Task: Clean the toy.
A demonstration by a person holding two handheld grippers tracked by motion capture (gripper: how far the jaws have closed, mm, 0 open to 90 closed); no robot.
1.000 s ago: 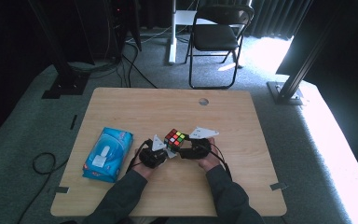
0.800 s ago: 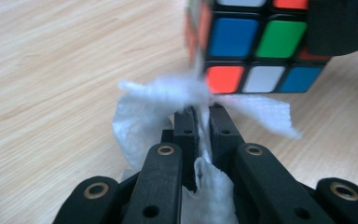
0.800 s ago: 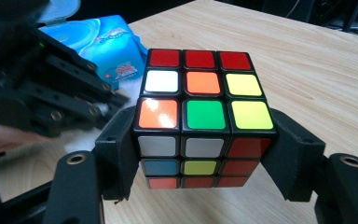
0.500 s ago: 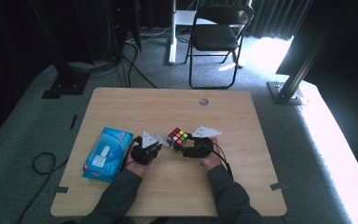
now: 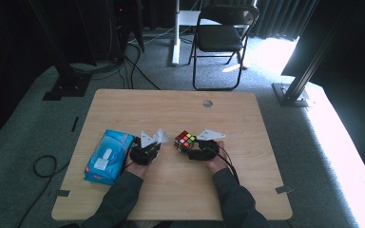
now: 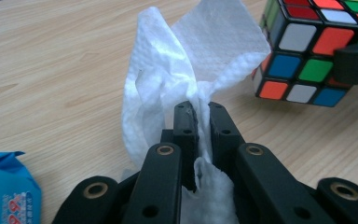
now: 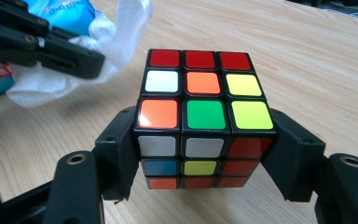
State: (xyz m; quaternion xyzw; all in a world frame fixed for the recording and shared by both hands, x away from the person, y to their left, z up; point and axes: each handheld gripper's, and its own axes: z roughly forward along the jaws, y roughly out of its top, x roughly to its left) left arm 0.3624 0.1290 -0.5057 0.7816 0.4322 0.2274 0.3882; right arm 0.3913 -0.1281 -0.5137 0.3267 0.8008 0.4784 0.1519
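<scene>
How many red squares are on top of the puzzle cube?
3. In the right gripper view they sit side by side along the far edge of the cube's top face. The lower sides show more red squares, and the hidden sides may too.

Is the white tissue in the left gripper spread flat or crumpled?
Crumpled: the tissue bunches upward between the shut left gripper.

Both forearms lay on the table side by side. Left gripper (image 5: 155, 141) jaws pinched closed; right gripper (image 5: 188, 146) jaws spread, clamping.
</scene>
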